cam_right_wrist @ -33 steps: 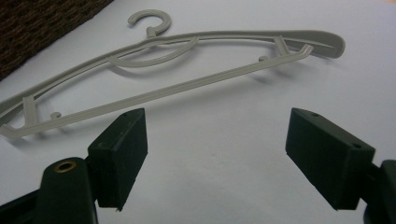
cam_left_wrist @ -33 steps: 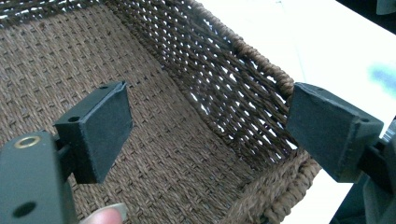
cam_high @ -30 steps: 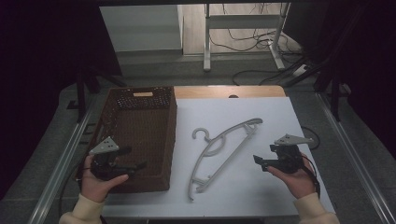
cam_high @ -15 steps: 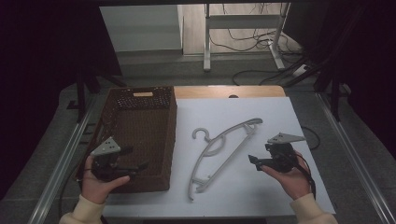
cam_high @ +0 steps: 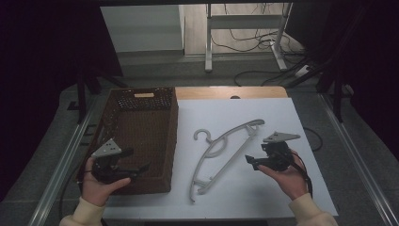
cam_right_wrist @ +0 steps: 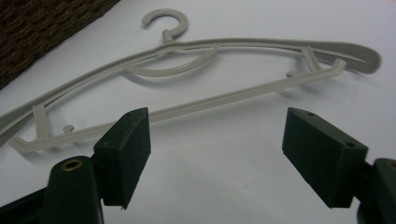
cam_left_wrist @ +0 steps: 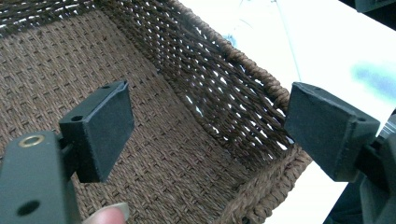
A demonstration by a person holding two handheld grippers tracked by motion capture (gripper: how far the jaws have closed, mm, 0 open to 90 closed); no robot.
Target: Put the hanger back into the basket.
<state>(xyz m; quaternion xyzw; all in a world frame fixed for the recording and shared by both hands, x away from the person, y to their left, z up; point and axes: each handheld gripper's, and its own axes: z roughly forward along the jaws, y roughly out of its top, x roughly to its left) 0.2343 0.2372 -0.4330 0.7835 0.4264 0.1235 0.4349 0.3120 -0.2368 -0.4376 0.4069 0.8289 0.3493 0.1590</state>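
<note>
In the high view, a grey plastic hanger (cam_high: 225,153) lies flat on the white counter (cam_high: 282,193), just right of centre in the frame. Its hook points toward the upper left and its long bar runs from the lower left up to the upper right.

The right gripper (cam_high: 254,162) sits at the lower right of the high view, held in the person's right hand (cam_high: 288,181), just right of the hanger's bar and apart from it. Its 2 jaws stand wide apart with nothing between them; over the last half second they have been closing slightly. In the right gripper view the hanger (cam_right_wrist: 196,79) stretches across the upper half of the frame beyond the 2 black jaws, with bare counter between the pads.

At the left of the high view stands a brown wicker basket (cam_high: 136,96), close beside the hanger's hook. The left gripper (cam_high: 141,168), in the left hand (cam_high: 96,188), hovers over the basket's lower left corner. In the left gripper view its jaws are spread wide and grip nothing, with the woven basket (cam_left_wrist: 187,93) floor and wall showing between them and a fingertip at the bottom edge.
</note>
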